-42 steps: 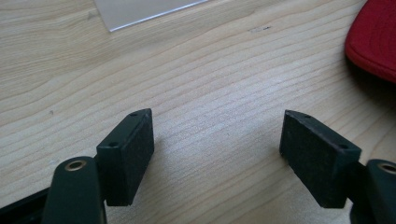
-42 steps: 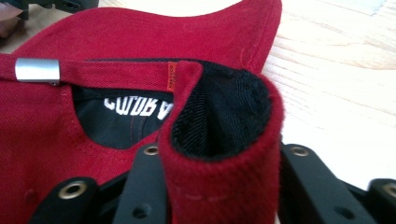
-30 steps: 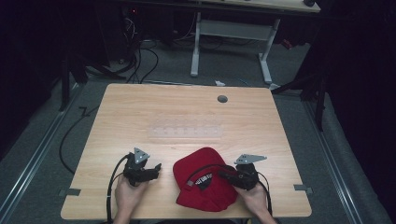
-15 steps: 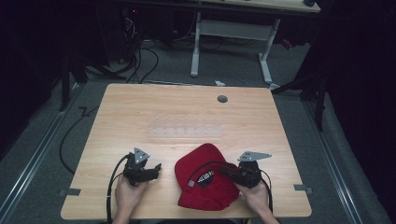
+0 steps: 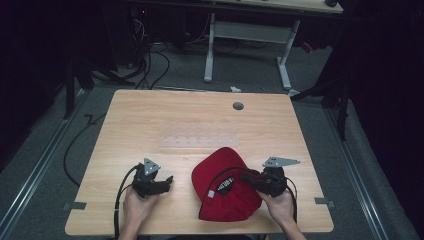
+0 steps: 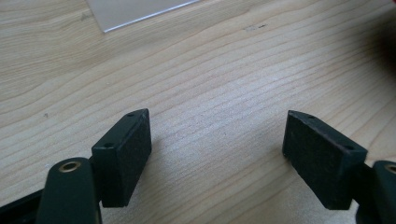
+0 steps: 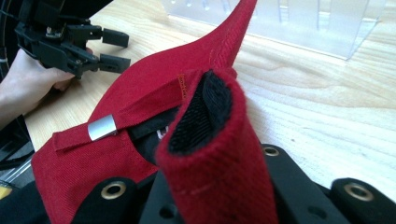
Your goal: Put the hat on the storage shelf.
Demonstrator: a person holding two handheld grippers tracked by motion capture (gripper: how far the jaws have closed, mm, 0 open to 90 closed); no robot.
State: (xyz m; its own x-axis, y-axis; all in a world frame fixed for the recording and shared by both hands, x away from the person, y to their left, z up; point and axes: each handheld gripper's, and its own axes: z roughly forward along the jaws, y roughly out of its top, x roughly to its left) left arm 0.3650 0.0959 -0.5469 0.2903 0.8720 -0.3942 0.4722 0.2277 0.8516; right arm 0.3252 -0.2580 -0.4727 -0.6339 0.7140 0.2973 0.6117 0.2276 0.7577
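Observation:
A red cap (image 5: pixel 220 175) lies on the wooden table (image 5: pixel 200 120) near its front edge, its black lining and a white label facing up. My right gripper (image 5: pixel 246 178) is shut on the cap's rear band. In the right gripper view, folded red fabric with black lining (image 7: pixel 205 116) sticks up between the jaws, and a metal buckle (image 7: pixel 102 127) sits on the strap. My left gripper (image 5: pixel 169 181) rests on the table left of the cap, apart from it. It is open (image 6: pixel 217 154), with bare wood between its pads.
A clear plastic tray (image 5: pixel 200 137) lies flat in the middle of the table, beyond the cap; a corner of the tray (image 6: pixel 135 9) appears in the left gripper view. A round cable hole (image 5: pixel 238 106) is near the far edge. Cables trail off the front.
My right gripper has lifted slightly and drifted right, pulling the cap's rear edge up with it. The left gripper has stayed put.

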